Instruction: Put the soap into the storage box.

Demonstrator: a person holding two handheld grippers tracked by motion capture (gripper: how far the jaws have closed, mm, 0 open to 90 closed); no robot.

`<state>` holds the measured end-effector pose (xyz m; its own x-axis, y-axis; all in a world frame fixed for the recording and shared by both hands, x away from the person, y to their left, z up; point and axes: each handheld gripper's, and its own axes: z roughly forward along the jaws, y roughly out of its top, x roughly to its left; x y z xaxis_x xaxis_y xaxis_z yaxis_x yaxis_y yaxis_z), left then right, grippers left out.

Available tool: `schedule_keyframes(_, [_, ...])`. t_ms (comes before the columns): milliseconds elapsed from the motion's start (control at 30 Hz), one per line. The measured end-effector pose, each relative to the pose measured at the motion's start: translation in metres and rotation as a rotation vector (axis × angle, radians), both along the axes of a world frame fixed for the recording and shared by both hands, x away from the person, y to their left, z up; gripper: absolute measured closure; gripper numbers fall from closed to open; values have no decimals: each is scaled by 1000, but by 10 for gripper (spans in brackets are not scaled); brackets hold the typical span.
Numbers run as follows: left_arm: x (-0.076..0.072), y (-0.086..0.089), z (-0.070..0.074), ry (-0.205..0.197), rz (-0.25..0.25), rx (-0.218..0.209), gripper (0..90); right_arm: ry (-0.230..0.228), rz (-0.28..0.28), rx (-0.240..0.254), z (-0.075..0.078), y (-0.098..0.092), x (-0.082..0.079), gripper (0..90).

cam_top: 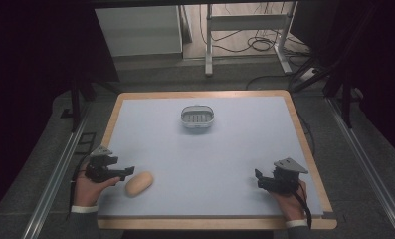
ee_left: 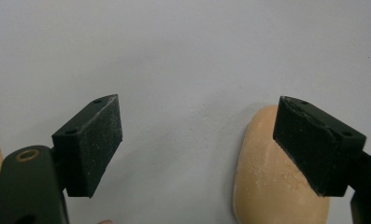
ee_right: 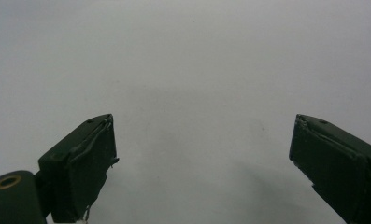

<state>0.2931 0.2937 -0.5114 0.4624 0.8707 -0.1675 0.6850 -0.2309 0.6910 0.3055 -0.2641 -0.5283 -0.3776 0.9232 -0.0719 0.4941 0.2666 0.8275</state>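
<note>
1. My high view looks forward and down from above the near side, far enough back to take in the whole pale surface, its wooden edge, and the floor and stands beyond.
2. My left gripper view rides the left gripper, close above the surface, looking along its two spread jaws; a tan oval bar of soap lies partly behind the right-hand jaw.
3. My right gripper view rides the right gripper, equally low and close, looking across bare surface between wide-apart jaws.
4. The high view shares that soap with the left gripper view, just beside the left gripper; the right gripper sits at the near right.
</note>
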Motion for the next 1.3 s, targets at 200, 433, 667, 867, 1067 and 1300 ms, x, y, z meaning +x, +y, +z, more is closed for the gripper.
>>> schedule_keyframes(200, [0,-1,2,4,-9,17,160,14,-9,-9,0,1,1,74])
schedule_keyframes(433, [2,-3,9,6,-30,31,159,17,-11,8,0,-1,1,74])
schedule_keyframes(667, [1,-8,18,13,-60,61,156,20,-17,6,0,-1,2,74])
schedule_keyframes(867, [-4,-17,27,21,-131,100,158,14,-23,-1,0,0,1,74])
schedule_keyframes(1067, [-6,-27,30,42,-184,132,158,7,-24,2,0,-1,1,74])
schedule_keyframes(1300, [-8,-40,26,69,-232,154,156,11,-21,6,0,-1,1,74])
